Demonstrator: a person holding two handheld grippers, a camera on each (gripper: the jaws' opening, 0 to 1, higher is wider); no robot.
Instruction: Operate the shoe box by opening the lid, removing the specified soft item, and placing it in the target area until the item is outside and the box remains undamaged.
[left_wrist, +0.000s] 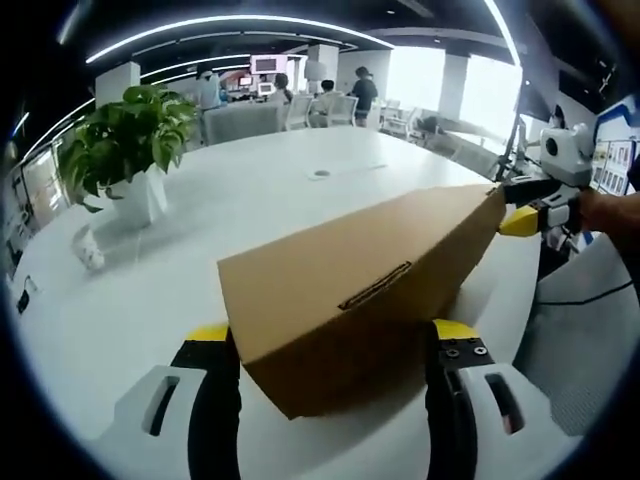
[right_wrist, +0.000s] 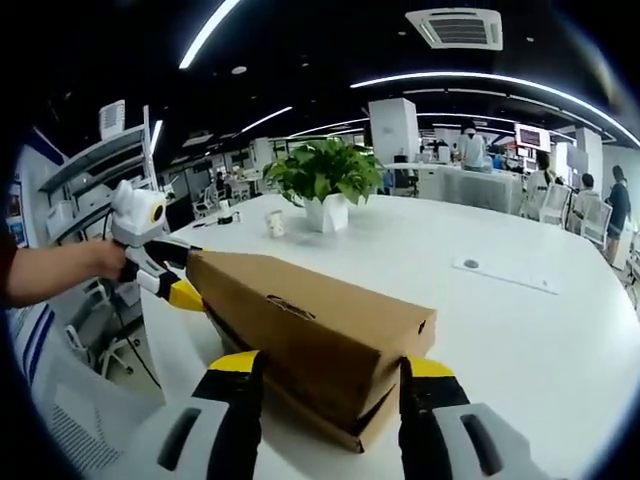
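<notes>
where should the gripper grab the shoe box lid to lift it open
Probably the lid's short end edge, coming from that end. The lid already sits slightly raised there above the shoe box, while the left gripper braces the far end.

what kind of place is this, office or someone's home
Most likely an open-plan office: a big white table bears the brown cardboard shoe box and a green potted plant in a white pot, with curved ceiling strip lights and people at white chairs behind.
</notes>
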